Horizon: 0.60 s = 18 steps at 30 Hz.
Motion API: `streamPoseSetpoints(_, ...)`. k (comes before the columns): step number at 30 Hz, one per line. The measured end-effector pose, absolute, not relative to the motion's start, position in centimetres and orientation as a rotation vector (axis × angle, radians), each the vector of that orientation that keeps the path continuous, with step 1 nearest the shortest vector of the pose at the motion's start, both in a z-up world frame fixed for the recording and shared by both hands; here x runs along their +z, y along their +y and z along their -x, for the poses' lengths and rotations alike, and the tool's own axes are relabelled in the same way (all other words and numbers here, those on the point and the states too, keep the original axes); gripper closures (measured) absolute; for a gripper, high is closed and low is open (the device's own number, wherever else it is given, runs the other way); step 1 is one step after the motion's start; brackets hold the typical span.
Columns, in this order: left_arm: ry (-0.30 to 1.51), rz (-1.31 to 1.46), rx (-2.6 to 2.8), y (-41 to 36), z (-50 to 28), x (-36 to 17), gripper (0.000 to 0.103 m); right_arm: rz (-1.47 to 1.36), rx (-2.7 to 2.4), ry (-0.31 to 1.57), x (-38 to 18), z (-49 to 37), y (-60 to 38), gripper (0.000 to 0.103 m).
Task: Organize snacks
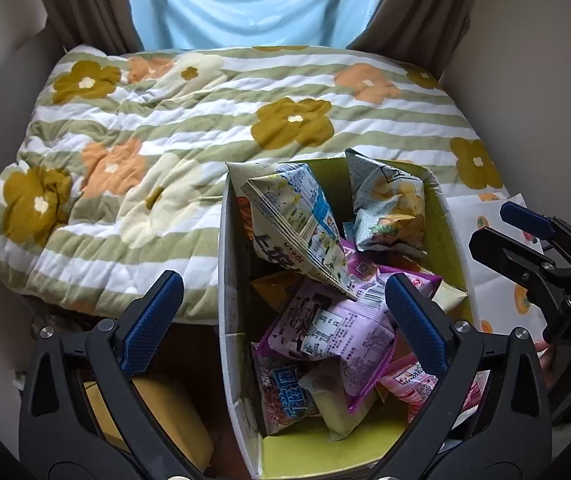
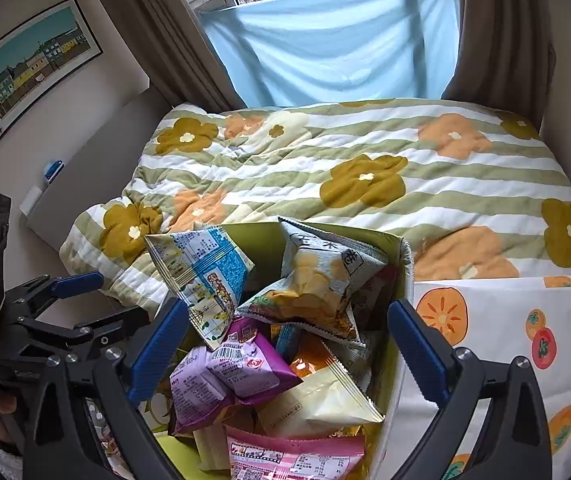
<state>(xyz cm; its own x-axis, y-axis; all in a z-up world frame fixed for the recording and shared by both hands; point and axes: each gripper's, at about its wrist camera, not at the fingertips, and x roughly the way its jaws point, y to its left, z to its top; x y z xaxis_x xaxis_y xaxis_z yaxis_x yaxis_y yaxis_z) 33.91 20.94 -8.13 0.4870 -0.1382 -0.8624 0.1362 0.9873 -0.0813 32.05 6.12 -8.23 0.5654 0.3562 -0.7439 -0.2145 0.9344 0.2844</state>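
Note:
A cardboard box [image 1: 229, 280] with a green inside holds several snack packets. On top lie a blue-and-white packet [image 1: 297, 224], a grey chip bag [image 1: 389, 204] and purple packets [image 1: 337, 332]. The box [image 2: 403, 264] also shows in the right wrist view, with the blue-and-white packet [image 2: 205, 276], the chip bag [image 2: 321, 284], a purple packet [image 2: 237, 364] and a pink packet [image 2: 293, 456]. My left gripper [image 1: 285, 316] is open and empty over the box's left wall. My right gripper [image 2: 287, 340] is open and empty above the packets. Each gripper also shows in the other's view, right [image 1: 525, 236] and left [image 2: 81, 304].
The box stands at the near edge of a bed with a striped flowered quilt [image 1: 205, 120]. A white bag with orange fruit prints [image 2: 505, 320] lies right of the box. A yellow box [image 1: 169, 412] sits low on the left. Curtains [image 2: 325, 48] and a framed picture [image 2: 33, 60] are behind.

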Motion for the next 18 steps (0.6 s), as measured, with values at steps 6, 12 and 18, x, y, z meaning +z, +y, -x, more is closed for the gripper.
streamPoseSetpoints(6, 0.972, -0.034, -0.155, 18.5, -30.1, -4.7, 0.003, -0.160, 0.332, 0.833, -5.6, -28.5, 4.6, 0.004)
streamPoseSetpoints(12, 0.810, -0.068, -0.111, 14.0, -22.8, 0.1, 0.003, -0.116, 0.287, 0.720, -1.2, -22.3, 0.4, 0.004)
streamPoseSetpoints(18, 0.714, -0.030, -0.129, 9.3, -14.5, 1.1, 0.003, -0.057, 0.196, 0.630, 1.1, -13.6, -4.5, 0.004)
